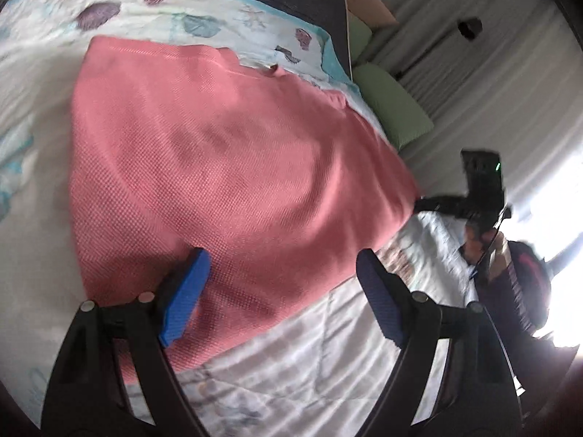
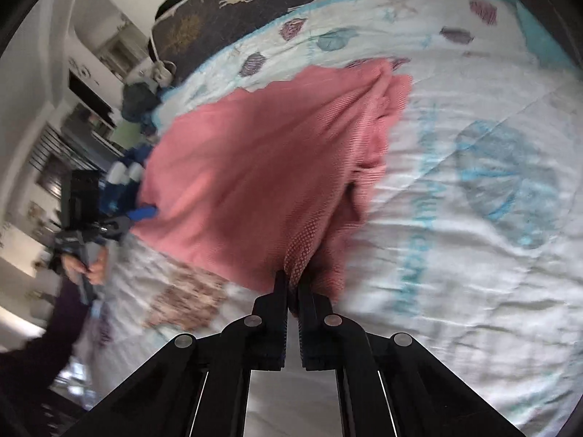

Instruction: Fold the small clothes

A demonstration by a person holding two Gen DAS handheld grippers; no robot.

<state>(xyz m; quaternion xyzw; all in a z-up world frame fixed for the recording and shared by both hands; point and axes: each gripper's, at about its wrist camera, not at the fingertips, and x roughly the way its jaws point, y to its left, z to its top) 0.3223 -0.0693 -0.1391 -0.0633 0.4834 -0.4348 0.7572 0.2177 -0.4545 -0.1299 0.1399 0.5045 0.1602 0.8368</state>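
The pink knit garment [image 1: 226, 167] lies spread across the seashell-print quilt [image 2: 473, 189], one edge bunched into folds. The right gripper [image 2: 293, 284] is clamped on the garment's near corner, fingers pressed together around the fabric. The left gripper [image 1: 280, 273] hovers over the near hem with its blue pads [image 1: 184, 298] spread wide, holding nothing.

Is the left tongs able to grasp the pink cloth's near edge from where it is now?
Probably yes. The left tongs stand open right over the pink cloth, whose near edge lies between the blue pads with nothing covering it. The right tongs already pinch another part of the cloth, away from that edge.
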